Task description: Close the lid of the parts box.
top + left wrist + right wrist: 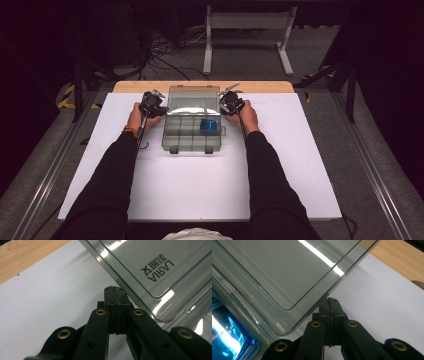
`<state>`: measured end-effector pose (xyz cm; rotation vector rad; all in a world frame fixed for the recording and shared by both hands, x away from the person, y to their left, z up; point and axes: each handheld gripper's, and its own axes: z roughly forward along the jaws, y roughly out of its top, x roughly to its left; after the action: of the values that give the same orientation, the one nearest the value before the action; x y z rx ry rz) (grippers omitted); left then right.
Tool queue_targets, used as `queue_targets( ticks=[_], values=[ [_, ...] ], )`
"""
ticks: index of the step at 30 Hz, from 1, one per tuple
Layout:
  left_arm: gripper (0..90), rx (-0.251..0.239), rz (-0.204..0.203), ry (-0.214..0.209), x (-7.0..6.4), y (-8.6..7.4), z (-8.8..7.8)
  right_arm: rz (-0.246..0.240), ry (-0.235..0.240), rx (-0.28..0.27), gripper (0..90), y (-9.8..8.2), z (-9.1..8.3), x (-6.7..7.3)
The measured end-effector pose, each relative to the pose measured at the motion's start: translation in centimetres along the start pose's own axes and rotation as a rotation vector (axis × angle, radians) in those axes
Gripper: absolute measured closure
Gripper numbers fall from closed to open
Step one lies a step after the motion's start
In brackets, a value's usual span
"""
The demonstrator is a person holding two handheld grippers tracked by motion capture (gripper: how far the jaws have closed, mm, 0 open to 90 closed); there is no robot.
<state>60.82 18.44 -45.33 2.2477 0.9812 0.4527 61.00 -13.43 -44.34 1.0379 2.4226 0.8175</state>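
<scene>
Here, in the high view, a white surface (200,185) is lying over a wooden tabletop (150,86) whose strip is showing along the far edge. Grey carpeted floor (240,60) is stretching beyond, with a white metal stand (248,22) and a tangle of cables (165,50) in the dark far part of the room. A clear compartment box (192,132) is sitting on the far middle of the surface, its lid (193,99) raised and a blue item (209,125) lying in a right-hand compartment. The left gripper (151,104) is sitting just left of the lid and the right gripper (231,102) just right of it, black sleeves coming in from the near side.

In the left gripper view, the jaws are pressed together with nothing between them, just beside the lid's rounded corner (160,317), which bears printed lettering (157,271).

In the right gripper view, the jaws are likewise clenched on nothing, tips right beside the lid's edge (322,300); the blue item (227,337) is glinting at lower left.
</scene>
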Motion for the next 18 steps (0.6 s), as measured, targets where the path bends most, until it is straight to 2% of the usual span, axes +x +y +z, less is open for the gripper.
queue_targets(
  ticks=[2,6,8,17,18],
  values=[
    [89.6,-0.007,-0.009,-0.006,0.0,0.0,0.0,0.008,-0.007,-0.013,90.0,-0.1,0.1,0.0],
    [89.7,-0.029,-0.02,0.011,0.1,0.1,-0.1,0.016,-0.021,-0.032,90.0,-0.1,0.1,0.2],
    [89.7,-0.043,-0.031,0.009,0.2,0.2,-0.3,0.017,-0.03,-0.059,90.0,0.1,0.0,0.4],
    [89.6,-0.095,-0.003,0.046,0.0,0.9,-1.5,-0.001,-0.071,-0.119,90.0,0.6,-1.0,0.6],
    [89.7,-0.096,-0.011,0.044,0.0,0.9,-1.6,-0.001,-0.075,-0.124,90.0,0.7,-1.1,0.7]
  ],
)
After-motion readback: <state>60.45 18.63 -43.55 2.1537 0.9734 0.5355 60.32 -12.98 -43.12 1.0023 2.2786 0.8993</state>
